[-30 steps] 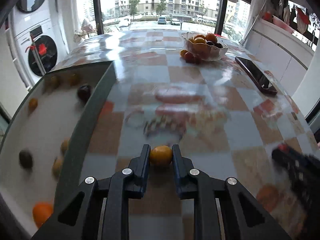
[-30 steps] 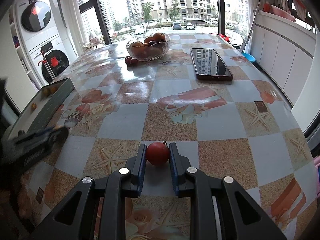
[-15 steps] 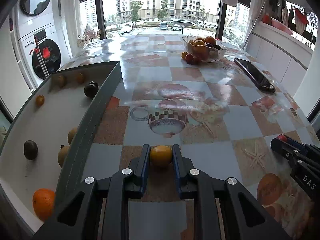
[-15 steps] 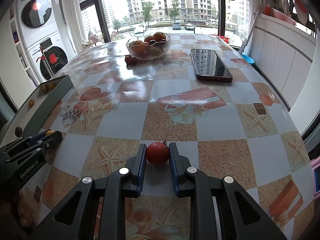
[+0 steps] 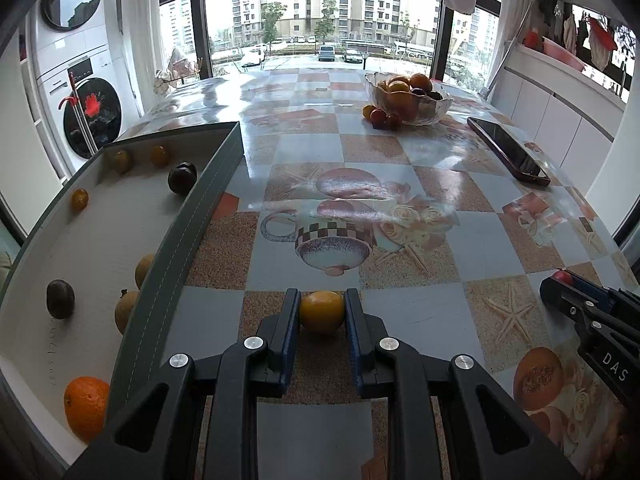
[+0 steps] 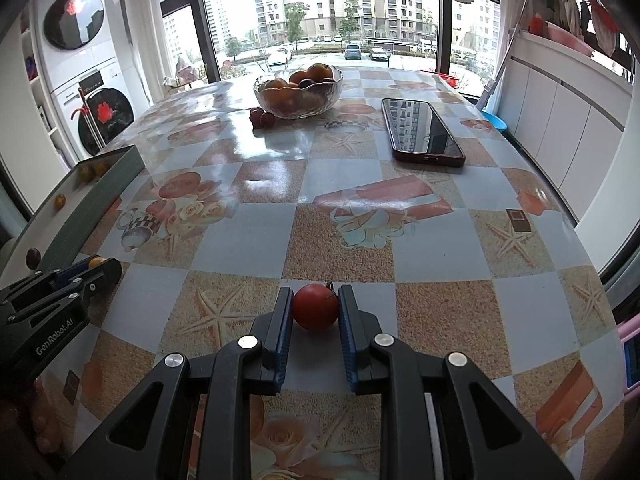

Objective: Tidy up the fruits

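Left wrist view: left hand-held gripper [image 5: 322,312] closed on yellow fruit [image 5: 322,311], held above tabletop [image 5: 312,156] beside tray [image 5: 176,256].
Right wrist view: right hand-held gripper [image 6: 315,307] closed on tomato [image 6: 315,306], clear of tabletop.
Tray: holds sorted fruits; likely drop target.
Bowl [image 6: 298,94]: remaining fruit, far end.

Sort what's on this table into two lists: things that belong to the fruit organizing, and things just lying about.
Part of the job:
- yellow-orange fruit clamped in the left gripper
- red tomato clamped in the right gripper
- grey tray with fruits in it
- glass bowl of fruit
- small red fruits beside the bowl

Just lying about:
- phone
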A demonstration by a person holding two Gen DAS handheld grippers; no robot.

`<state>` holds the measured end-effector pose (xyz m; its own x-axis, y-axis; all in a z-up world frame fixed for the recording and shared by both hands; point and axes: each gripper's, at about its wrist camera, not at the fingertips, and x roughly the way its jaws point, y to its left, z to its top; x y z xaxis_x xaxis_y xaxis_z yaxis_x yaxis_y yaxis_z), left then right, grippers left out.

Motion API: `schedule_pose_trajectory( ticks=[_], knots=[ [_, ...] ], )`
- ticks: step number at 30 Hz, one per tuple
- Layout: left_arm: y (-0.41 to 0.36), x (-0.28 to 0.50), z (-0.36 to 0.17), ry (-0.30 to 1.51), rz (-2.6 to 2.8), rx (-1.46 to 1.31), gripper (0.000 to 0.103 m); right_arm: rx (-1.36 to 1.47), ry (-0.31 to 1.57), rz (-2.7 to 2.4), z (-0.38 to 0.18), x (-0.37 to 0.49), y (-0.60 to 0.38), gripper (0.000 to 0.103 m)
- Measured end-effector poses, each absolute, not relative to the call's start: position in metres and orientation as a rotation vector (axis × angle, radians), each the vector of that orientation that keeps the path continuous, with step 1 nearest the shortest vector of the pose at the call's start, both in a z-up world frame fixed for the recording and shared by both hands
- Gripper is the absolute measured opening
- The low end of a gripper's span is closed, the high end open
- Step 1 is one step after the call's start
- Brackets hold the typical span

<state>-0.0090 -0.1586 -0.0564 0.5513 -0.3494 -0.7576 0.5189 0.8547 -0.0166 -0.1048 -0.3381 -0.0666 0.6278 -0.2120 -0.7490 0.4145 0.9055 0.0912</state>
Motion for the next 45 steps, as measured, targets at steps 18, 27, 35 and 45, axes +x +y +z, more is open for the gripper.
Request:
schedule_pose_trajectory(
  ticks=[18,27,35,45],
  knots=[
    [-0.157,-0.010,-0.056,0.842,-0.519,0.217,0.023,0.250,0.823,-0.370,-0.068,-0.103,-0.337,0.025],
    [-0.156,-0.010,-0.056,0.842,-0.519,0.217,0.023,0.248,0.824,-0.371,-0.068,-0.102,-0.337,0.025],
    [-0.158,-0.008,-0.057,0.843,-0.520,0.215,0.023,0.216,0.836,-0.383,-0.068,-0.101,-0.334,0.026],
    [-0.158,-0.008,-0.056,0.856,-0.541,0.195,0.023,0.254,0.870,-0.362,-0.064,-0.110,-0.337,0.025]
  ],
)
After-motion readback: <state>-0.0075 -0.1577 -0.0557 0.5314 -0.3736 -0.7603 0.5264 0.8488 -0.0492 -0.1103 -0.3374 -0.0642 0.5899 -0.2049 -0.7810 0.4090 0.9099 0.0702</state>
